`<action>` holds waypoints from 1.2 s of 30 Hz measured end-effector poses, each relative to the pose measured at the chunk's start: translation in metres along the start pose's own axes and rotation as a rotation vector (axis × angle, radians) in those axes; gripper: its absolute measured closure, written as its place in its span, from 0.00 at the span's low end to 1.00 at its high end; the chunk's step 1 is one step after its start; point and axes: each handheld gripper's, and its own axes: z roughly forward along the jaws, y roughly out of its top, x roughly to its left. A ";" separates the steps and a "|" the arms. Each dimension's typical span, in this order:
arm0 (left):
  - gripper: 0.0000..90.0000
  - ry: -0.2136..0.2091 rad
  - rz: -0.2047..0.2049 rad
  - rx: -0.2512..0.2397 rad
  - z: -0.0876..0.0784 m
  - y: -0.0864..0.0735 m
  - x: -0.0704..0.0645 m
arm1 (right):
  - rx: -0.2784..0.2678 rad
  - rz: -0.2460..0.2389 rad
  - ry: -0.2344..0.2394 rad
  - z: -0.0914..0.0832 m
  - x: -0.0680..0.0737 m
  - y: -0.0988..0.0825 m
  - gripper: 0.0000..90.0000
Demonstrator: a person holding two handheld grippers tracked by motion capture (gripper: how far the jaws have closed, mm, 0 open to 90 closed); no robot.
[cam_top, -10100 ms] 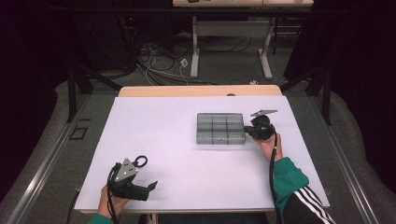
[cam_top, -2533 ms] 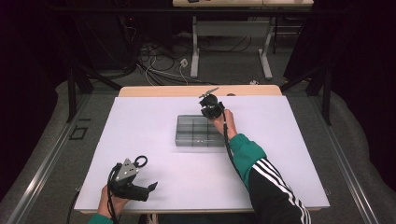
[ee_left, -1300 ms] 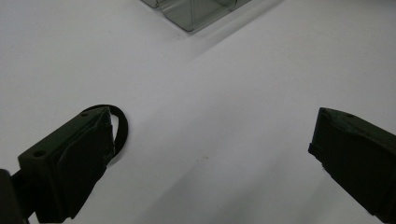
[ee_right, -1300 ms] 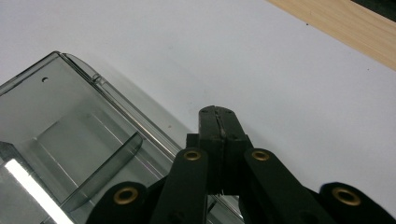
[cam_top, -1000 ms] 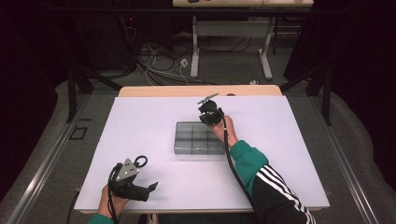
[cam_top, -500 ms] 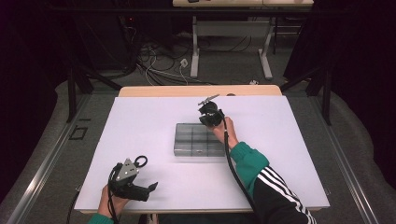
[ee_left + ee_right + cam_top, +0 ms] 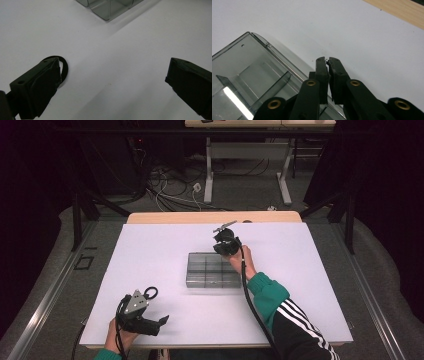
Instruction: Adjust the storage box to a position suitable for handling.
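Note:
A clear smoky plastic box (image 7: 212, 270) with several compartments lies in the middle of the white table (image 7: 310, 270). My right gripper (image 7: 222, 253) is at its far right corner. In the right gripper view the jaws (image 7: 327, 61) stand almost together, with the thin wall of the box (image 7: 249, 72) between them; they have just been opening a little. My left gripper (image 7: 159, 325) rests near the front left of the table, wide open with nothing between its jaws (image 7: 113, 70). A corner of the box (image 7: 110, 7) lies far ahead of it.
A black ring (image 7: 63, 67) lies on the table beside my left jaw. A wooden strip (image 7: 215, 217) runs along the table's far edge. The floor behind holds cables and desk legs.
Since the oldest frame my right gripper has moved the box from the right side toward the table's middle. Over the last second nothing has visibly shifted. My left gripper has stayed put.

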 end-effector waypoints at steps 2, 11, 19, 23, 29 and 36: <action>0.00 -0.002 -0.003 0.000 0.000 0.000 0.000 | 0.015 -0.007 0.009 -0.004 -0.002 0.000 0.92; 0.00 -0.003 0.003 0.005 0.001 0.000 0.000 | -0.013 -0.016 0.045 -0.020 -0.005 -0.005 0.70; 0.00 0.000 0.006 0.009 0.000 0.000 0.000 | -0.042 -0.010 0.070 -0.038 -0.012 -0.016 0.59; 0.00 0.002 0.007 0.010 0.000 -0.001 -0.001 | -0.045 -0.013 0.084 -0.046 -0.014 -0.022 0.55; 0.00 0.002 0.008 0.010 -0.001 -0.001 -0.001 | -0.047 -0.016 0.110 -0.055 -0.016 -0.031 0.44; 0.00 0.004 0.005 0.012 -0.002 -0.002 -0.001 | -0.046 -0.005 0.119 -0.067 -0.023 -0.043 0.34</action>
